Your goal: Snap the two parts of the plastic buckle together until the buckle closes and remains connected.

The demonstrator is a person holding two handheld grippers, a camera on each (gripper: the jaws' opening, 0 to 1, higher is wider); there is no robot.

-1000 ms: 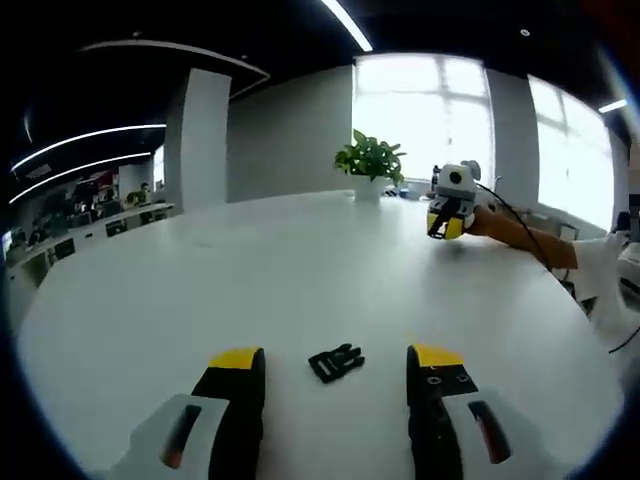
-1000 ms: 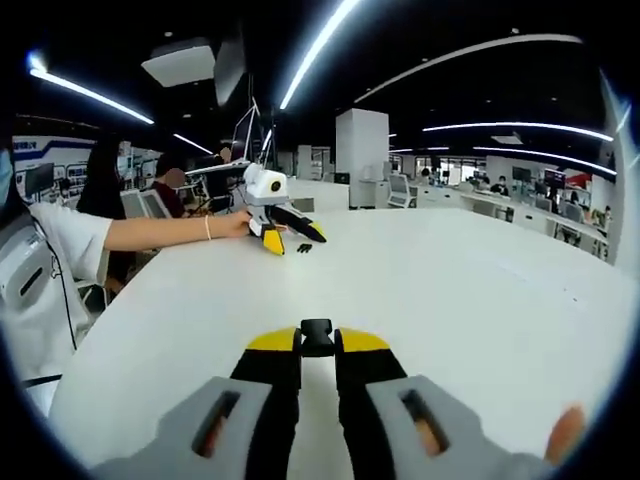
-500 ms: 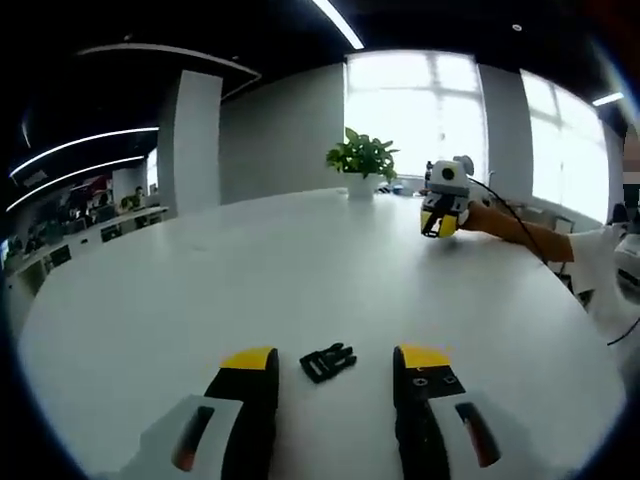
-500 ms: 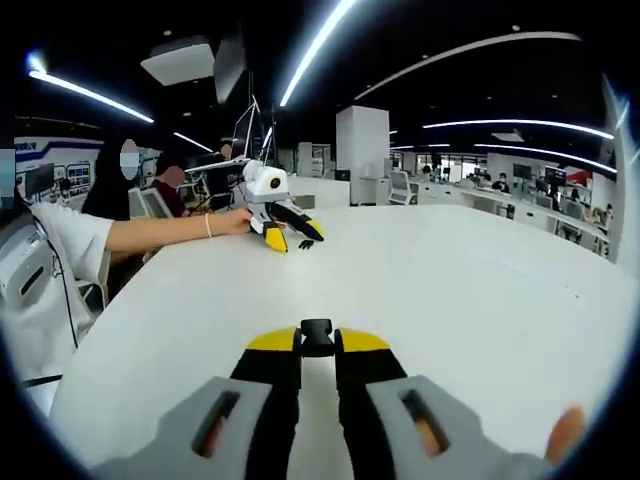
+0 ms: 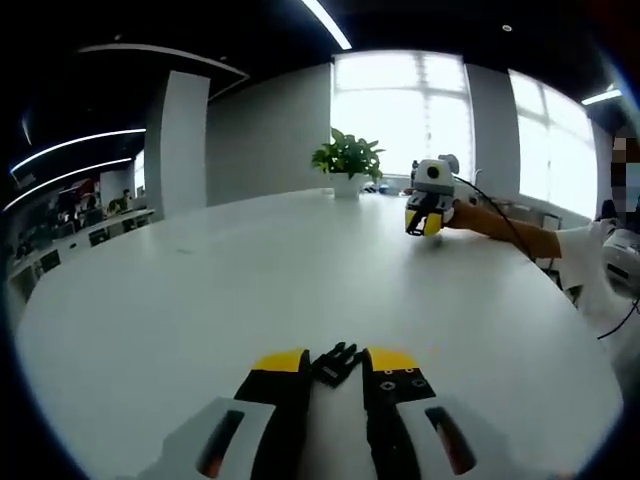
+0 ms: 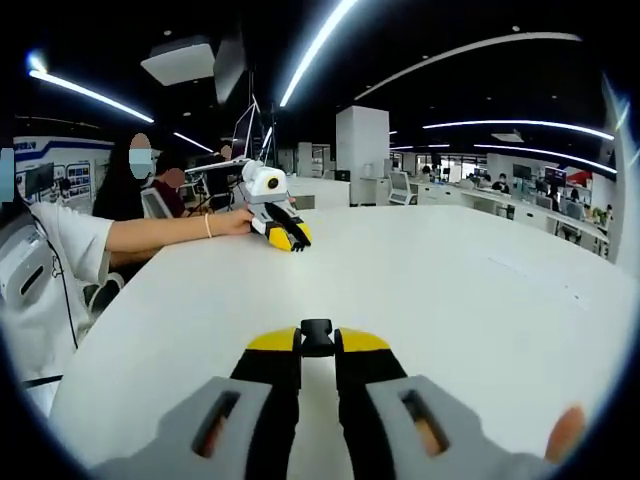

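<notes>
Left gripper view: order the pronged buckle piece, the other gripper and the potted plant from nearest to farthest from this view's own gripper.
1. Pronged buckle piece: between the left gripper's closed jaws, on the white table.
2. Right gripper: across the table, up and to the right, held by a person's hand.
3. Potted plant: at the table's far edge, before the window.

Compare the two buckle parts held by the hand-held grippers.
The pronged buckle part ends in splayed fingers and lies angled between the left hand-held gripper jaws; the socket buckle part looks blocky and sits square in the right hand-held gripper. Both are black plastic and clamped.
</notes>
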